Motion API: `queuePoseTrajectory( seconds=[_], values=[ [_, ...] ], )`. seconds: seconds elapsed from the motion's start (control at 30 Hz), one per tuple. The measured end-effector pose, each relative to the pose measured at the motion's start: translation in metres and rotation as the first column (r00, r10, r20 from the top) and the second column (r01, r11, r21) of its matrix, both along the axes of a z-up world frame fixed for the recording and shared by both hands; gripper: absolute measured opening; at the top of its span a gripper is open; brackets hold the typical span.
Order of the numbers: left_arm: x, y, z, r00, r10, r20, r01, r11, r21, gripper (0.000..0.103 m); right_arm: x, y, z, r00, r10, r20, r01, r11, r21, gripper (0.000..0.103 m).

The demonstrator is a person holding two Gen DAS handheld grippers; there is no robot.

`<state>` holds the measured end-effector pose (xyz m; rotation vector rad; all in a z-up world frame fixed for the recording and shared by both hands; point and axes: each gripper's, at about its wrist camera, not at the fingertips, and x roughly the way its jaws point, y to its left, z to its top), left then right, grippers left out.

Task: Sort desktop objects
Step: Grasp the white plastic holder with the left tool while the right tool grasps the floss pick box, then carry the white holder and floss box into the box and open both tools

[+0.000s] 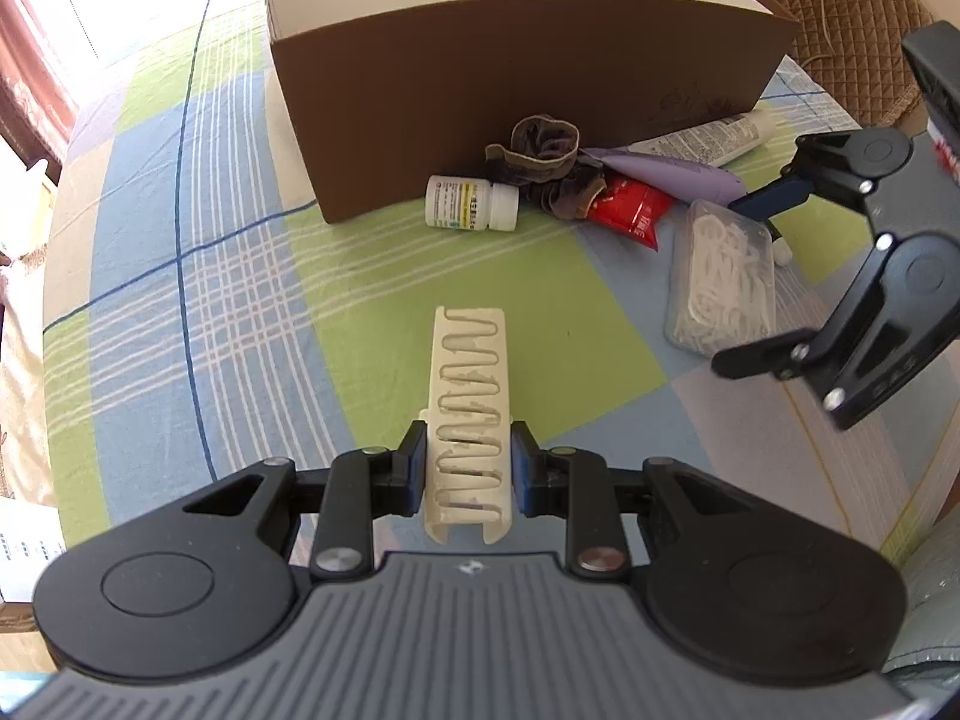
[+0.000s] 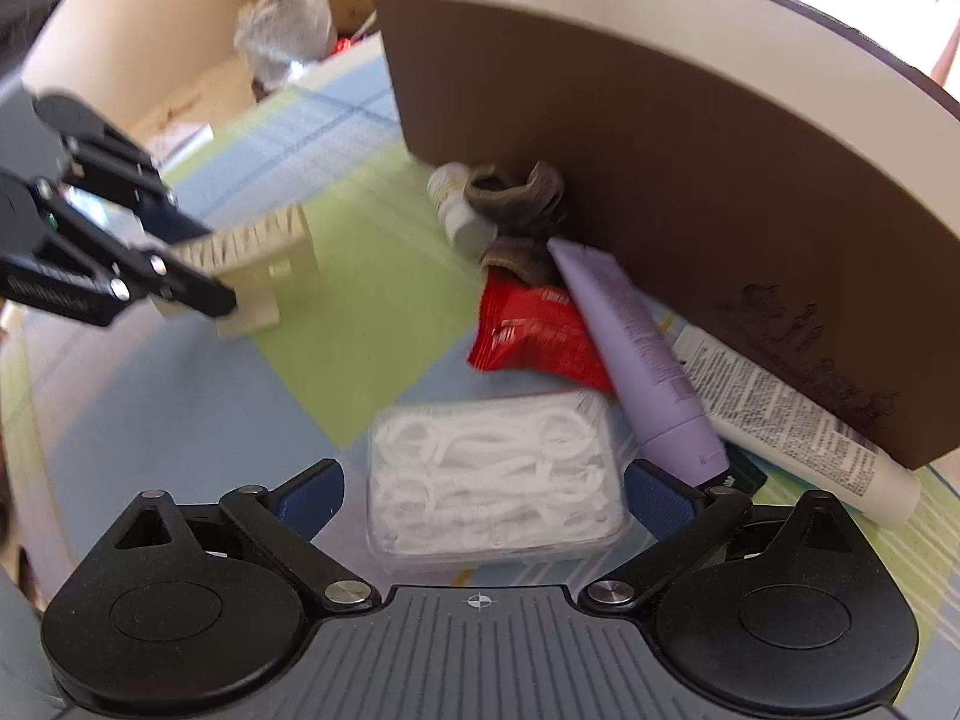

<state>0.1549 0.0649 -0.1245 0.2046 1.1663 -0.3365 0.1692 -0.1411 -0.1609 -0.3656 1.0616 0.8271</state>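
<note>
My left gripper (image 1: 468, 471) is shut on a cream slotted plastic holder (image 1: 471, 384), which sticks out forward over the checked cloth. The right wrist view shows that gripper (image 2: 207, 264) at the left, holding the cream holder (image 2: 264, 264). My right gripper (image 2: 486, 495) is open, one blue pad on each side of a clear box of white floss picks (image 2: 492, 474), with a gap on both sides. In the left wrist view the right gripper (image 1: 759, 279) straddles that box (image 1: 708, 300) at the right.
A big brown cardboard box (image 1: 528, 90) stands open at the back. Along its front wall lie a white pill bottle (image 1: 471, 203), a brown fabric bundle (image 1: 543, 156), a red packet (image 1: 633, 210), a purple tube (image 2: 642, 360) and a white tube (image 2: 798, 426).
</note>
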Motion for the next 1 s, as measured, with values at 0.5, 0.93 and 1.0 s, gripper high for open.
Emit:
queuePoseTrajectory(
  seconds=[0.5,0.93,1.0],
  values=[
    [-0.007,-0.016,0.009,1.0,0.018,-0.008,-0.018,0.999,0.035,0.023,-0.01,-0.012,0.005,0.999,0.034,-0.022,-0.034,0.999,-0.011,0.087],
    [-0.018,-0.041,0.03,0.999,0.021,0.048,-0.024,0.998,0.063,0.023,-0.004,-0.061,0.041,0.999,0.046,0.017,-0.046,0.999,0.018,0.088],
    [-0.02,-0.043,0.034,0.998,0.016,0.059,-0.02,0.998,0.065,0.023,-0.002,-0.065,0.046,0.999,0.05,0.021,-0.051,0.998,0.022,0.088]
  ],
)
